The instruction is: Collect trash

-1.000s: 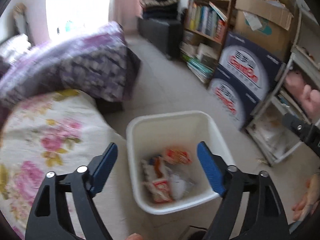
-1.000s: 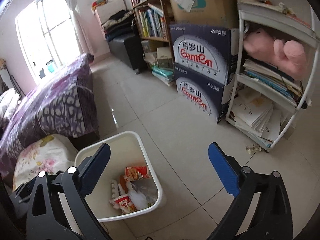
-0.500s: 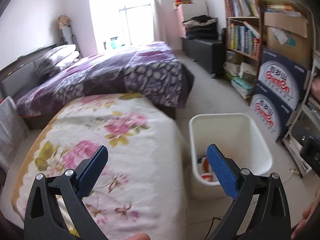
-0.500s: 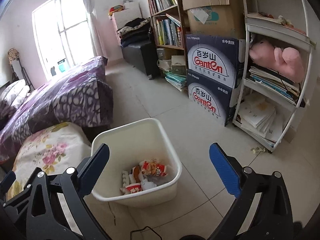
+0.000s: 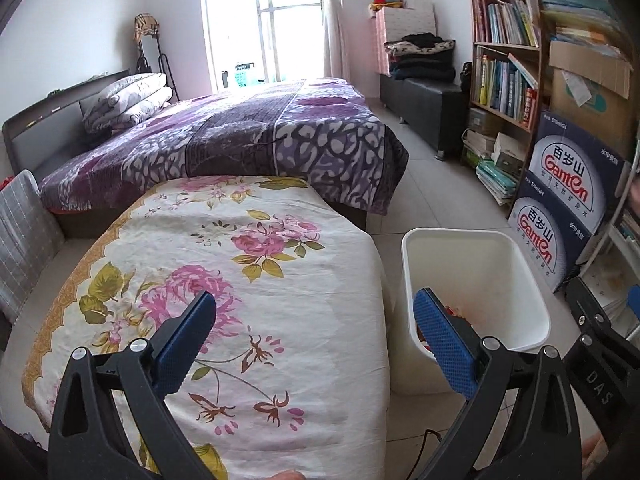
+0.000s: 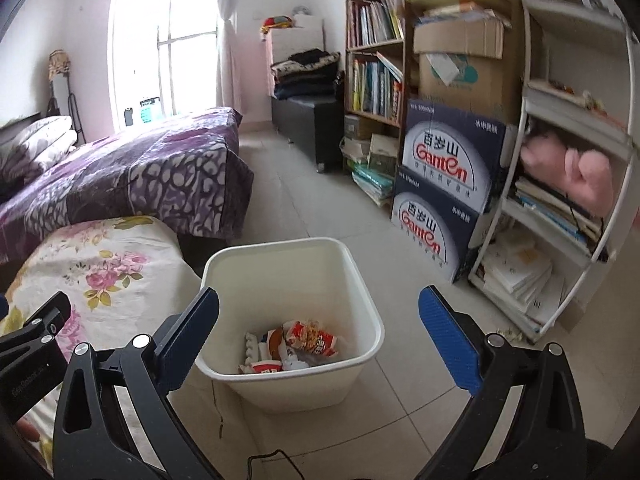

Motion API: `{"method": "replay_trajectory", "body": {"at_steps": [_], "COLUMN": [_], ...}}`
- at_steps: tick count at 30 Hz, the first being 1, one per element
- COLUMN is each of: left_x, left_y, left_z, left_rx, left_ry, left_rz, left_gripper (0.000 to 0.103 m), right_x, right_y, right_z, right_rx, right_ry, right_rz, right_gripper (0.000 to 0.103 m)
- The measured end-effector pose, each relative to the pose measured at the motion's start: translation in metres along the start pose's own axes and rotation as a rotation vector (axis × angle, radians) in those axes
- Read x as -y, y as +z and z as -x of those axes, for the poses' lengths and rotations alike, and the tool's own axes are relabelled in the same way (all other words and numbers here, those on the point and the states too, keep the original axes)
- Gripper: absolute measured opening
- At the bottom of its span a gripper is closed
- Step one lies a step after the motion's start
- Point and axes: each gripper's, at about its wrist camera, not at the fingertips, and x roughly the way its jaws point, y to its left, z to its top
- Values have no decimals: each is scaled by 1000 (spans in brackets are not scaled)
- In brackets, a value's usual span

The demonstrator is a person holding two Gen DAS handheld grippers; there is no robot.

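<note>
White plastic, thin-walled and open-topped, the waste bin (image 6: 292,320) stands on the tiled floor (image 6: 420,380) just right of the low table under its floral cloth (image 5: 240,280), with the stacked Ganten water cartons (image 6: 444,184) further right. In its bottom lies the trash (image 6: 288,346): a red-and-white printed snack wrapper, an empty instant-noodle cup on its side, some crumpled clear film and a white ridged scrap. It covers only the floor of the bin, the walls above standing bare, so there is ample room.

This stuff would handle as very light and easily crushed. The wrappers and film are likely slick and would slide between smooth pads, so a bunched fold or a crimped edge is the better place to pinch; the cup is thin and would buckle if squeezed across its middle, so its rim is the safer hold. The bin itself looks stiff enough to lift by its rolled rim and, so lightly loaded, should tip easily if knocked.

The left gripper (image 5: 316,340) has its blue pads spread wide with nothing between them, hanging over the near edge of the floral cloth with the bin to its right. The right gripper (image 6: 320,328) is likewise spread wide and empty, above the near side of the bin. No loose trash shows on the cloth or on the floor nearby, apart from a few small scraps by the foot of the white shelf rack (image 6: 508,332).
</note>
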Motion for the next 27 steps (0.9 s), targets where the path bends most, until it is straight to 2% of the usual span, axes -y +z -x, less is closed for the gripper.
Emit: {"method": "replay_trajectory", "body": {"at_steps": [27], "left_x": [2], "left_y": [-3], "left_z": [-7], "left_rx": [-19], "left_ry": [11], "left_rz": [-1], "left_gripper": [96], "right_x": [2], "right_y": [-2], "right_z": [-11], "right_rx": [-45], "right_ry": [12], "right_rz": [-20], "right_gripper": [96]}}
